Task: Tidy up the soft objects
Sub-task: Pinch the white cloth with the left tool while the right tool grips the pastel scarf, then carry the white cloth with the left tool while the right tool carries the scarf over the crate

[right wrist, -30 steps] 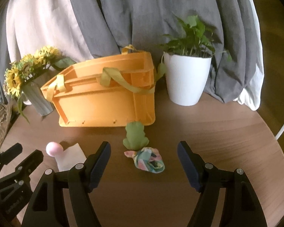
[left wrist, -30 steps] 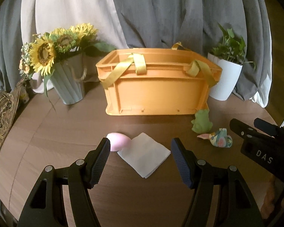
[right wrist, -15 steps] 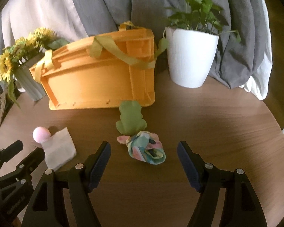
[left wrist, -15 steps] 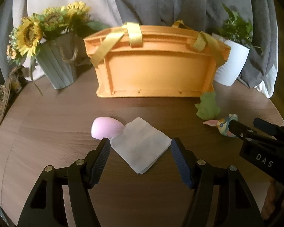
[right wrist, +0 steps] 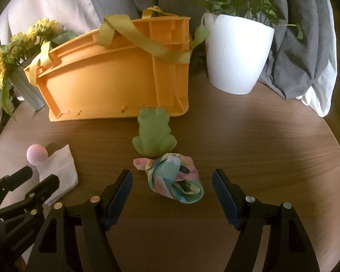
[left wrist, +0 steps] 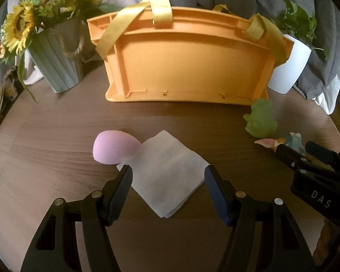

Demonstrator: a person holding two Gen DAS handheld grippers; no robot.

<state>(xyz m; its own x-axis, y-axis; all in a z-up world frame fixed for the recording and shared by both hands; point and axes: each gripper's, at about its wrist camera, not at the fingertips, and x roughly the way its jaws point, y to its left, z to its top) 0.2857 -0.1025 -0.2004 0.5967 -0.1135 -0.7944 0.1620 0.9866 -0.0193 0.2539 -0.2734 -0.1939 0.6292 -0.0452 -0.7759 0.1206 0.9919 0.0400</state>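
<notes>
Fingers of both grippers, left (left wrist: pixel 168 191) and right (right wrist: pixel 172 195), stayed spread, had dropped closer over folded cloth (left wrist: pixel 167 176) and knotted scarf (right wrist: pixel 176 181); pickups looked imminent.

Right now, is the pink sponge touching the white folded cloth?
Touching. In the left wrist view the pink sponge presses its narrow end against the edge of the white folded cloth, with no table showing between them.

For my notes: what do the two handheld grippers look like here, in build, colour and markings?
Both match. The left gripper and right gripper each have black, cut-out arms studded with silver screws, ending in two flat fingers with dark blue ribbed pads. The right gripper's body bears white letters "DAS" in the left wrist view. No cables or sleeves show.
</notes>
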